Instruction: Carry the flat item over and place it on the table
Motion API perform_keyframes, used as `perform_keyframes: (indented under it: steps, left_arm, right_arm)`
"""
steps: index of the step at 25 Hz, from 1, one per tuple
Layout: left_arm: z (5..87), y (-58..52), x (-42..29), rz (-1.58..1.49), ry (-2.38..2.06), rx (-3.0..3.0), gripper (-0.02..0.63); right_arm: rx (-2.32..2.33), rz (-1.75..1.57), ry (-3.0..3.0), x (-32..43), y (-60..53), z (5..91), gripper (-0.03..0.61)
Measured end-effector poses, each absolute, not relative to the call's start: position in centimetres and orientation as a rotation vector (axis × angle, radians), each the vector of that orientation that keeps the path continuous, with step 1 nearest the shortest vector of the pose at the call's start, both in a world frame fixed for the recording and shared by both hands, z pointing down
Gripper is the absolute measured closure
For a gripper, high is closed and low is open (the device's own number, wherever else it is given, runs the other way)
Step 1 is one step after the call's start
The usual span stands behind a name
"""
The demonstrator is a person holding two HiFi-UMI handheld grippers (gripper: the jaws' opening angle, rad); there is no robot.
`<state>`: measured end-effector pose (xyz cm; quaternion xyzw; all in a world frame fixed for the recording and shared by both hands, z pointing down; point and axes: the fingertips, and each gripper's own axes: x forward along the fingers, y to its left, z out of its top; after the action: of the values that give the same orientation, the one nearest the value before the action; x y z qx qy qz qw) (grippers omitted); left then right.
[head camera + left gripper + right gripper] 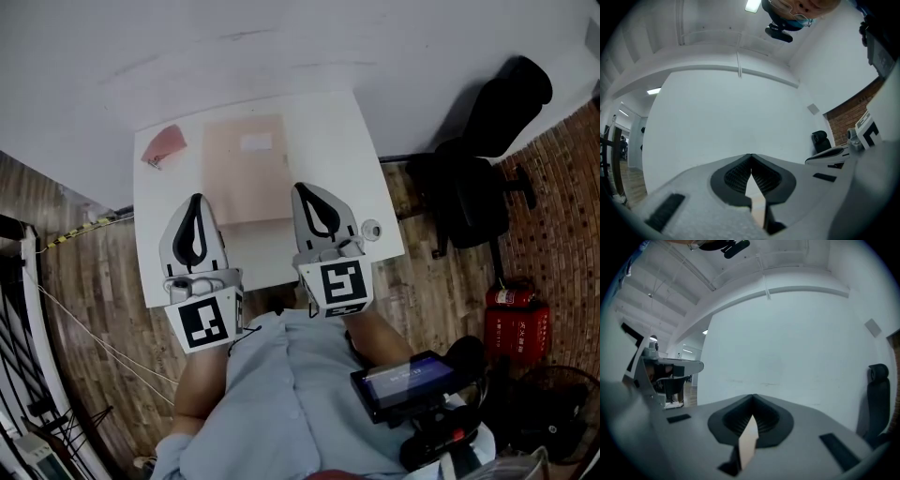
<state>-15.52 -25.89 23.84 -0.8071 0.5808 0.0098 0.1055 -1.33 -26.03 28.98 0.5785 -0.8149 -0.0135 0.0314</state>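
The flat item (246, 169), a pale beige sheet, lies over the middle of the white tabletop (366, 141), with its near edge toward the person. The left gripper (196, 202) and right gripper (303, 190) each have their jaws closed on that edge, and both gripper views show a beige sliver pinched edge-on. Whether the sheet already rests on the tabletop cannot be told. Lowering both ends level and together, and releasing only once it lies flat, should keep it from buckling or sliding.
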Motion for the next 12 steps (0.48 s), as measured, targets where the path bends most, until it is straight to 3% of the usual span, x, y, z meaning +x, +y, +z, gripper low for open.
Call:
perform_keyframes:
  steps: [12]
  left_arm:
    - [23.91, -26.08, -14.9, 0.031, 1.689, -2.389, 0.604]
  right_arm:
    - [1.796, -0.043, -2.51, -0.7, -26.08, 28.92, 0.575]
